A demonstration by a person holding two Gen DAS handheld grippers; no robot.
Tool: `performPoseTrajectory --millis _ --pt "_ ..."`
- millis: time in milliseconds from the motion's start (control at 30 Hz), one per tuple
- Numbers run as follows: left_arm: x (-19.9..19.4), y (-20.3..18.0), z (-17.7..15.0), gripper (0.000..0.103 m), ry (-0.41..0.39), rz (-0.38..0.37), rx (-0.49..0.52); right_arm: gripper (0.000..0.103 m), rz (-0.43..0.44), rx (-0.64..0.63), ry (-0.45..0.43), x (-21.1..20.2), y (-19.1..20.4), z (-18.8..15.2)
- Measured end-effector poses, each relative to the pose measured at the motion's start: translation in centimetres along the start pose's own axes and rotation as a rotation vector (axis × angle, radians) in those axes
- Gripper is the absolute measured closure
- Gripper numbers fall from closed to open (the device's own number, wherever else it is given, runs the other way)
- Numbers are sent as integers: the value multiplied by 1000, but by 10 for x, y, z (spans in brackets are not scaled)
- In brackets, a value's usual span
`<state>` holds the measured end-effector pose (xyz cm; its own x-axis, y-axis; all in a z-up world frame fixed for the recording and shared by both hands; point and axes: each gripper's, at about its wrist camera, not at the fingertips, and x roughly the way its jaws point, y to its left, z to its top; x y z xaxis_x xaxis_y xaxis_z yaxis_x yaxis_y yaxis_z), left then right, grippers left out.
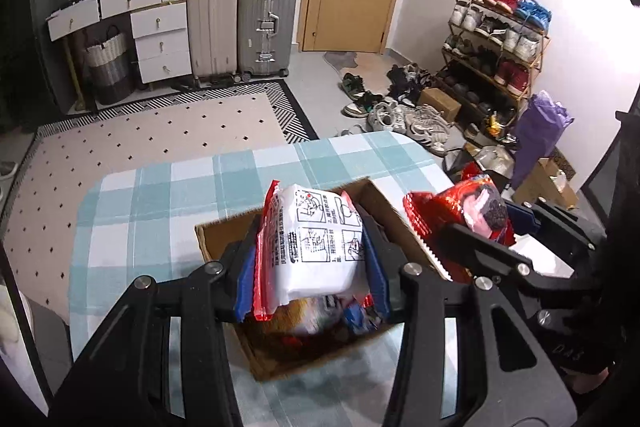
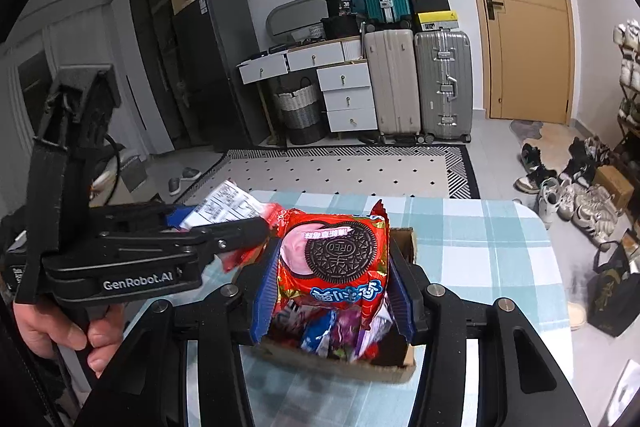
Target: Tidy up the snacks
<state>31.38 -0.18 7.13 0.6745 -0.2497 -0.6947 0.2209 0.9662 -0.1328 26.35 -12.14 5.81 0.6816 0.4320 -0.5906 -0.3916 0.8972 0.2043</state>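
left tool point(image 1: 312, 267) clamped on white-and-red plastic snack pack point(image 1: 320, 247) | right tool point(image 2: 332, 291) clamped on red Oreo packet point(image 2: 336, 259) | both above open brown cardboard box point(image 1: 224, 231) on checked-cloth desk point(image 1: 160, 211)

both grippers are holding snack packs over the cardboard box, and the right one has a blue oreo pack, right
Not quite: the Oreo pack in the right gripper is red, as the right wrist view shows. The left gripper holds a white pack with red edges, both over the brown cardboard box.

White snack pack point(image 1: 320, 247) and red Oreo pack point(image 2: 340, 259) upright above snack-filled cardboard box point(image 1: 280, 359).
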Motion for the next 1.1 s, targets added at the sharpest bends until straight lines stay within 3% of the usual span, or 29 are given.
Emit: performPoseTrajectory --millis 567,667,700,733,1100 --pt "89 13 2 59 97 -71 18 54 -25 18 98 78 -39 -22" --pt "91 14 1 40 106 -78 14 46 -16 10 107 83 -38 -25" --pt "90 15 1 28 101 -73 12 37 -19 8 107 84 -38 -27" --pt "88 17 1 25 91 -57 10 29 -16 12 103 82 -39 -29" --pt "47 23 2 24 30 -26 -19 28 -24 24 56 46 -41 -31"
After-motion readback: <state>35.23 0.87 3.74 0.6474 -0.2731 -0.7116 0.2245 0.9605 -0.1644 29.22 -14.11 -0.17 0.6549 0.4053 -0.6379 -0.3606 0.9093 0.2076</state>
